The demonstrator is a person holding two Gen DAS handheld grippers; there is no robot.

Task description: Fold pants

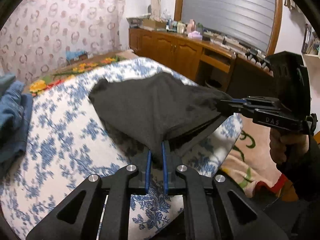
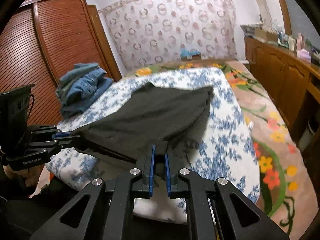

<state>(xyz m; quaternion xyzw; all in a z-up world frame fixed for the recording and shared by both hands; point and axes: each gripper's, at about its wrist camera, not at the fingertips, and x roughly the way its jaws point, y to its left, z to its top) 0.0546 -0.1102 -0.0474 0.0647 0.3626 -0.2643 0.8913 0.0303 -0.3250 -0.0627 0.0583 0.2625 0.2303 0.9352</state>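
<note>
Left gripper (image 1: 158,150) clamped nearly shut on the near edge of the dark grey pants (image 1: 152,108), cloth bunched between the blue pads. Right gripper (image 2: 160,150) likewise pinched almost closed on the same near edge, further along it. Near edge raised off the blue-and-white floral bedspread (image 1: 66,132), fabric stretched in a shallow tent between the two grips; far end apparently down on the bedspread near its far edge. Probably the start of carrying the near edge over to the far one.

Risks from here, as judgement:
- Thin bite at each corner; a quick pull could slip the cloth out of one pair of pads and drop that side.
- Uneven lift between the hands likely to skew the fold line and leave edges out of line.
- Far end free, not pinned; dragging instead of lifting could slide the whole garment toward the pile of blue denim clothes (image 2: 84,88) or off the bed.
- Lower layer hanging slack under the near edge; could crease inside the fold.
</note>
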